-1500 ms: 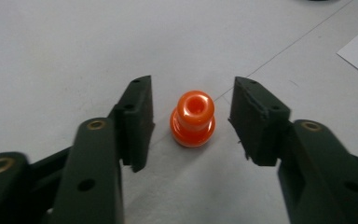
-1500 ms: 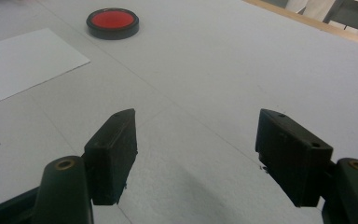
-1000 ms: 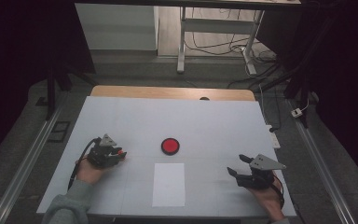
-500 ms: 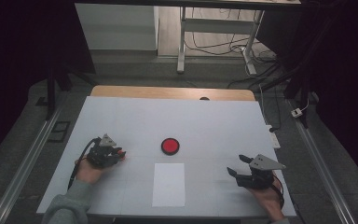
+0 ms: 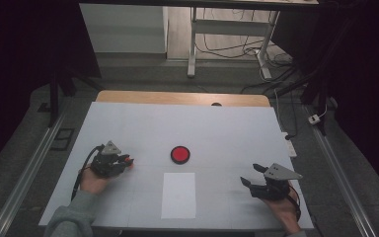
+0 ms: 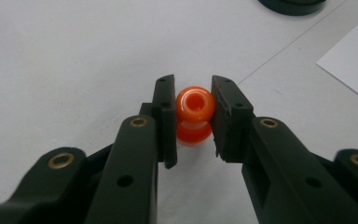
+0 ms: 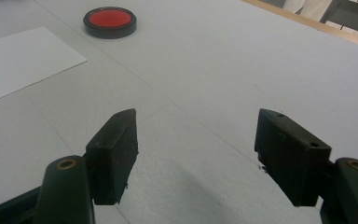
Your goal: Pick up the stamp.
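On the near side of a white table (image 5: 143, 123), seen from above, a person's 2 hands each hold a black 2-jaw tool. The left hand-held gripper (image 5: 126, 161) sits at the left of the table and points toward the middle. In its own close view, the left hand-held gripper (image 6: 194, 114) has its jaws clamped on a small glossy orange bead (image 6: 195, 105), pads pressing on both sides. The bead has a hole through it and rests at or just above the table surface, with its reflection or a second orange part under it; which of the 2 cannot be told. In the high view the orange bead (image 5: 130, 161) shows as a small spot at the jaw tips.

The right hand-held gripper (image 5: 252, 176) rests at the near right, well apart from the left one. Its own view shows the right hand-held gripper (image 7: 196, 144) with jaws standing wide apart and bare table between them.

Between the hands, near the front edge, lies a white paper sheet (image 5: 178, 195). Just beyond it sits a round red disc (image 5: 180, 154) with a black rim. At the far edge runs a wooden strip (image 5: 182, 98), with floor and cables behind.
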